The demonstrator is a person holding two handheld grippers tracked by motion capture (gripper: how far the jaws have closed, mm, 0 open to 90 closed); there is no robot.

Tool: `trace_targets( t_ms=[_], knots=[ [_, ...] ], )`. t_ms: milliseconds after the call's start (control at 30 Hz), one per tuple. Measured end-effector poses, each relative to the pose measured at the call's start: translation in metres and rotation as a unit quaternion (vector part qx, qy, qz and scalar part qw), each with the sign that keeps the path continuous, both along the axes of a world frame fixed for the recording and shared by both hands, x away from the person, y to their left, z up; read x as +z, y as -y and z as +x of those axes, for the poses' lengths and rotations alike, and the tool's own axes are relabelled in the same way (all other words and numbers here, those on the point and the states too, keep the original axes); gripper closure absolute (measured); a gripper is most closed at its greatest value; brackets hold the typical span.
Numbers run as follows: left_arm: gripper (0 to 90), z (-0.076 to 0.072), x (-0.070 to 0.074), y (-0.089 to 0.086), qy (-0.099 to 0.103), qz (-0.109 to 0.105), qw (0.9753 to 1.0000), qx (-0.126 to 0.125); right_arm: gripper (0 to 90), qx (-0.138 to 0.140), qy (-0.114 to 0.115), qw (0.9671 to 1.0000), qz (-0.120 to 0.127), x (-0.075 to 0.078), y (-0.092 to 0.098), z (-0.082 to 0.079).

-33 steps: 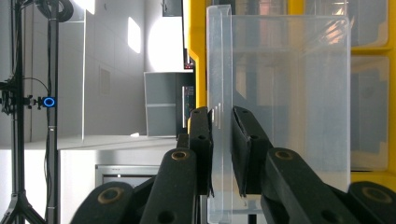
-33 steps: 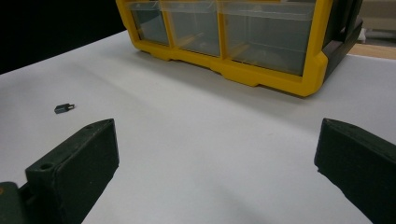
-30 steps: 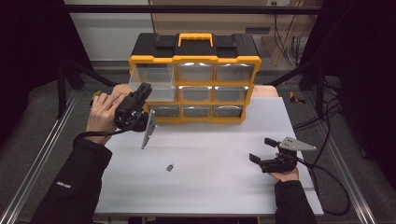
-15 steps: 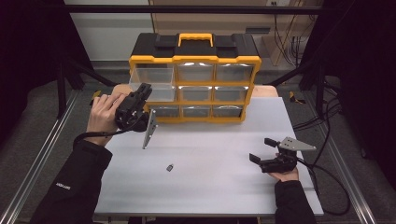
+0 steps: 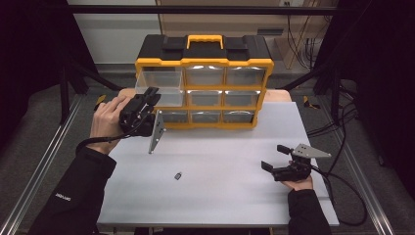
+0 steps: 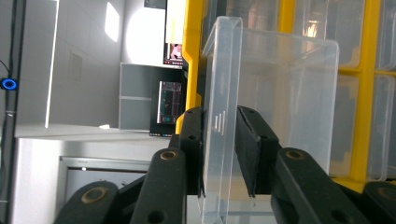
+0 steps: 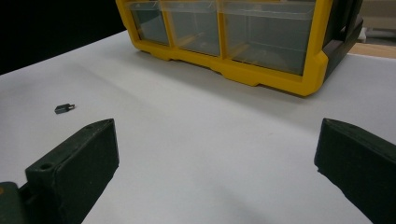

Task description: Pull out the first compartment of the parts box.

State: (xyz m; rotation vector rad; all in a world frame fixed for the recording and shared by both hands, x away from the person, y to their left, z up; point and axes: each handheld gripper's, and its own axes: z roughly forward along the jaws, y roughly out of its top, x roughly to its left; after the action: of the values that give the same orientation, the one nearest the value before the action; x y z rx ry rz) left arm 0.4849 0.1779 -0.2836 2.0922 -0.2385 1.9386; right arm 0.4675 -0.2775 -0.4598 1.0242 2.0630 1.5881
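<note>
- Your left gripper [image 5: 147, 100], at the left of the high view, is clamped on the front wall of the clear drawer [image 5: 159, 88] (the top-left one of the yellow organizer [image 5: 203, 62]), which sticks out of its slot.
- In the left gripper view both jaws press that wall of the drawer [image 6: 280, 93].
- Your right gripper [image 5: 275, 157] rests lower right on the white table [image 5: 225, 196], jaws spread wide, holding nothing.
- A small dark part [image 5: 178, 175] lies loose at lower centre.

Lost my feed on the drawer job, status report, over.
Left gripper shut on clear plastic drawer, pulled out of yellow-and-black organiser cabinet. Right gripper open, resting on white table. Small dark part lies apart, not obstructing.
</note>
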Motion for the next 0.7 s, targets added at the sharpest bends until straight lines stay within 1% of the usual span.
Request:
trace_targets(
  t_ms=[67, 133, 200, 233, 267, 300, 333, 367, 433, 533, 600, 700],
  knots=[
    [67.1, -0.001, 0.002, 0.0, -0.001, -0.009, 1.0, -0.001, 0.3, 0.0, 0.0, 1.0, 0.001, 0.0, 0.0, 0.0],
    [61.6, -0.003, 0.005, 0.0, -0.011, -0.028, 0.9995, 0.001, 0.3, 0.0, 0.0, 1.0, 0.001, 0.0, 0.0, 0.0],
    [54.9, -0.003, 0.008, -0.001, -0.027, -0.05, 0.9983, 0.004, 0.3, 0.0, 0.0, 1.0, 0.0, 0.0, 0.0, 0.0],
    [52.6, -0.004, 0.01, -0.001, -0.029, -0.057, 0.9979, 0.005, 0.3, 0.0, 0.0, 1.0, -0.001, 0.0, 0.0, 0.0],
    [51.0, -0.004, 0.011, -0.002, -0.036, -0.068, 0.997, 0.006, 0.3, 0.0, 0.0, 1.0, 0.0, 0.0, 0.0, 0.0],
    [49.0, -0.004, 0.013, -0.003, -0.048, -0.08, 0.9956, 0.011, 0.3, 0.0, 0.0, 1.0, 0.001, 0.0, 0.0, 0.0],
    [46.2, -0.003, 0.013, -0.004, -0.053, -0.096, 0.9939, 0.01, 0.3, 0.0, 0.0, 1.0, 0.001, 0.0, 0.0, 0.0],
    [44.9, -0.004, 0.014, -0.004, -0.057, -0.101, 0.9932, 0.011, 0.3, 0.0, 0.001, 1.0, 0.001, 0.0, 0.001, 0.0],
    [42.1, -0.004, 0.015, -0.005, -0.066, -0.116, 0.9909, 0.014, 0.3, 0.0, 0.0, 1.0, 0.001, 0.0, 0.0, 0.0],
    [37.2, -0.005, 0.017, -0.007, -0.078, -0.133, 0.9879, 0.021, 0.3, 0.0, 0.0, 1.0, 0.001, 0.0, 0.0, 0.0],
    [34.5, -0.005, 0.018, -0.008, -0.086, -0.148, 0.985, 0.023, 0.3, 0.0, 0.0, 1.0, 0.001, 0.0, 0.001, 0.0],
    [30.5, -0.006, 0.019, -0.01, -0.104, -0.175, 0.9788, 0.024, 0.3, 0.0, 0.0, 1.0, 0.002, 0.001, 0.001, 0.0]
  ],
)
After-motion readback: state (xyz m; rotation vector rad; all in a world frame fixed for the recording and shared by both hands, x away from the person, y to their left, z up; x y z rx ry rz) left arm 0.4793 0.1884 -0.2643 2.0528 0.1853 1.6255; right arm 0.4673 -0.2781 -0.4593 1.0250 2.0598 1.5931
